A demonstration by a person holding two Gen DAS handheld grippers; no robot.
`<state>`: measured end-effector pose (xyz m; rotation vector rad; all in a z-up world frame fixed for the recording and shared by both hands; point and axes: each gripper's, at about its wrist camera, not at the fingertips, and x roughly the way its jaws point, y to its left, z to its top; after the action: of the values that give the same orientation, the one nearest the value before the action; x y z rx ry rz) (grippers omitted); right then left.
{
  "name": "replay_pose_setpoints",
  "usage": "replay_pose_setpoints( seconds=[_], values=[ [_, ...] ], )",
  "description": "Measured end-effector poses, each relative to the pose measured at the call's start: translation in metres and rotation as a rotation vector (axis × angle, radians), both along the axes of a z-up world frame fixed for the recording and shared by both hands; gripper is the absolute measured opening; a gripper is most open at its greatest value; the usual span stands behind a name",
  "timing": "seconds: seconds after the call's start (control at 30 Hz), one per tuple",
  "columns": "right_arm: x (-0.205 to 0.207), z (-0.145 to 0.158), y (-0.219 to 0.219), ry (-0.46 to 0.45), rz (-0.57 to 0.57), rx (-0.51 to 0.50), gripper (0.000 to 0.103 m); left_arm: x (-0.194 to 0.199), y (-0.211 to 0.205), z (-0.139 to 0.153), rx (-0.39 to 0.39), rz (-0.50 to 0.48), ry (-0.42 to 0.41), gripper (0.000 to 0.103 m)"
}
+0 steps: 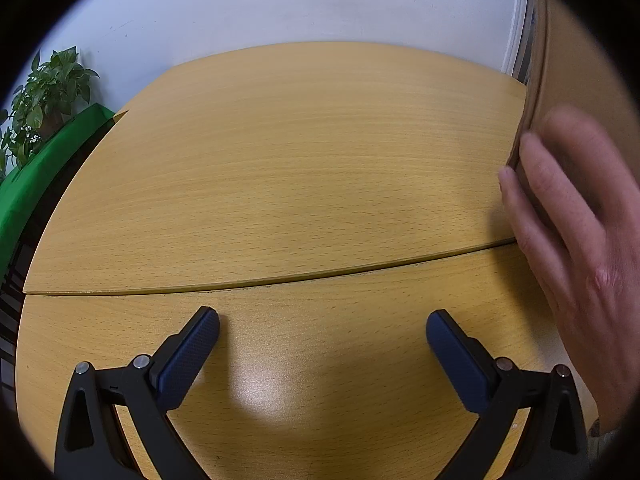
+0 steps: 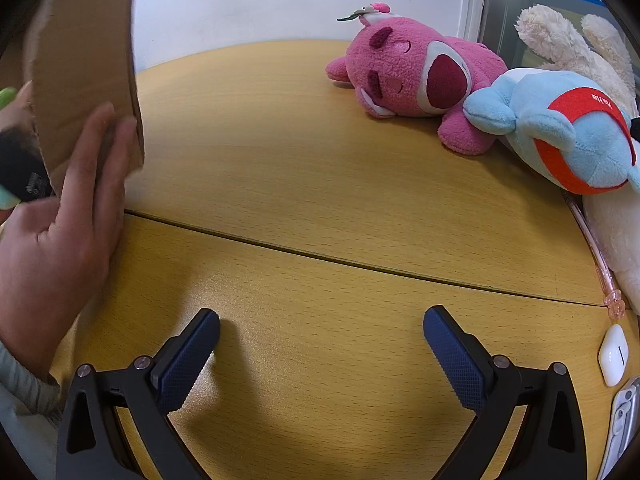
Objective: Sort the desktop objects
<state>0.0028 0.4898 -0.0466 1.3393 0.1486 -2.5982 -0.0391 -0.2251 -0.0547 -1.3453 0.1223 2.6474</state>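
My left gripper point(image 1: 322, 330) stands open over bare wood tabletop point(image 1: 280, 152), nothing between its fingers. My right gripper point(image 2: 321, 330) is open too, over the same table point(image 2: 320, 184). A brown cardboard box point(image 2: 84, 64) stands at the left of the right wrist view and at the right of the left wrist view as the cardboard box point(image 1: 576, 60), with a person's hand point(image 2: 68, 216) flat against its side. A pink plush bear point(image 2: 408, 76) lies at the far right, a light blue plush point(image 2: 560, 128) with red bands leans on it, and a cream plush point(image 2: 576, 44) sits behind.
A pink pen point(image 2: 592, 252), a white earbud case point(image 2: 613, 354) and a silvery object point(image 2: 622, 420) lie along the table's right edge. A potted plant point(image 1: 44, 96) and a green surface point(image 1: 48, 160) stand beyond the left edge. A seam point(image 1: 280, 278) crosses the tabletop. White wall behind.
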Motion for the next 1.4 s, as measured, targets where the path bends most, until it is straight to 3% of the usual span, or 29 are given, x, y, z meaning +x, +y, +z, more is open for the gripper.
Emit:
replay_pose_setpoints(
  seconds=[1.4],
  values=[
    [0.0, 0.001, -0.002, 0.002, 0.002, -0.002, 0.103, -0.011, 0.005, 0.014, 0.0, 0.0, 0.003, 0.103]
  ],
)
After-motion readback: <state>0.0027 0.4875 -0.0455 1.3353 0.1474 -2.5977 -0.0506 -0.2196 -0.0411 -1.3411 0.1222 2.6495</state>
